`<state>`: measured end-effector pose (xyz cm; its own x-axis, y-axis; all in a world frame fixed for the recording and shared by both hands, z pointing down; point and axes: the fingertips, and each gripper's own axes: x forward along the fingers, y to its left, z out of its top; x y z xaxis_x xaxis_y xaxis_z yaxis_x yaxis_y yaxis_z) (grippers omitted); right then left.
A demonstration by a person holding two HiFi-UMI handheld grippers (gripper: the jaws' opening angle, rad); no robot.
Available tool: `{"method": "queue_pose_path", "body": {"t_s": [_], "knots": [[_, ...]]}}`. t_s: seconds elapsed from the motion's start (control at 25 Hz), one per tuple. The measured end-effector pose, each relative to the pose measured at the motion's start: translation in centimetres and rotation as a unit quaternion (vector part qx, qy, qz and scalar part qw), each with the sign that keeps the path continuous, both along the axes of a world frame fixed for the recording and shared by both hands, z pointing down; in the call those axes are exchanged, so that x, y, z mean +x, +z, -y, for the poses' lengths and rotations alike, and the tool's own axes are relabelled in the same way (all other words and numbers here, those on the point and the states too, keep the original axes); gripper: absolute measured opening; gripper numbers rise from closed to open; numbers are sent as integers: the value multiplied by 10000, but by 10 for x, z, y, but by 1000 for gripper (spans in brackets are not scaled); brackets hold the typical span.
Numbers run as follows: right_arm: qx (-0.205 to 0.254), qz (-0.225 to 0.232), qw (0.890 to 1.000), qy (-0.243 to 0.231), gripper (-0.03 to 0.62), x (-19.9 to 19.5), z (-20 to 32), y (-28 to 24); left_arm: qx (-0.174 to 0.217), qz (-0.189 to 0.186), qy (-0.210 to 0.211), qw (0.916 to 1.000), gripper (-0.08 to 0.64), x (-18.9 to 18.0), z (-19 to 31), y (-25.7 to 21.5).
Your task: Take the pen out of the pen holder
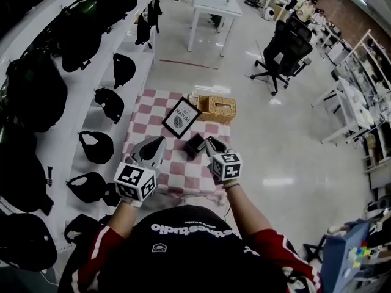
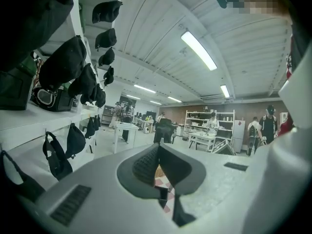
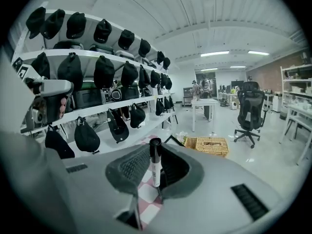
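In the right gripper view a pen (image 3: 155, 165) with a black cap and white barrel stands upright between the jaws of my right gripper (image 3: 156, 173), which is shut on it. The head view shows that gripper (image 1: 212, 144) just right of the black pen holder (image 1: 194, 145) on the checked cloth. I cannot make out the pen in the head view. My left gripper (image 1: 156, 145) hovers over the cloth left of the holder. Its jaws (image 2: 159, 164) are pressed together with nothing between them.
A framed picture (image 1: 181, 118) leans behind the holder, with a wicker basket (image 1: 217, 108) to its right. The small table under the pink-and-white checked cloth (image 1: 183, 170) stands beside white shelves of black caps (image 1: 98, 145). An office chair (image 1: 282, 50) and a white table (image 1: 215, 11) stand farther off.
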<state>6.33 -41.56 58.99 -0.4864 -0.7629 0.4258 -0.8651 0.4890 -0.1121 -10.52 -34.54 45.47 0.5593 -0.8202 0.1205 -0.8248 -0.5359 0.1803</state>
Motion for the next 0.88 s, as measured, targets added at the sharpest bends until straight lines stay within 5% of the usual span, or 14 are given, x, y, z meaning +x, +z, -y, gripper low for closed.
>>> {"method": "queue_pose_path", "body": {"t_s": [0.88], "knots": [[500, 150, 9973, 513, 71, 6, -145, -85, 175, -313, 300, 9989, 5, -17, -82, -19]]}}
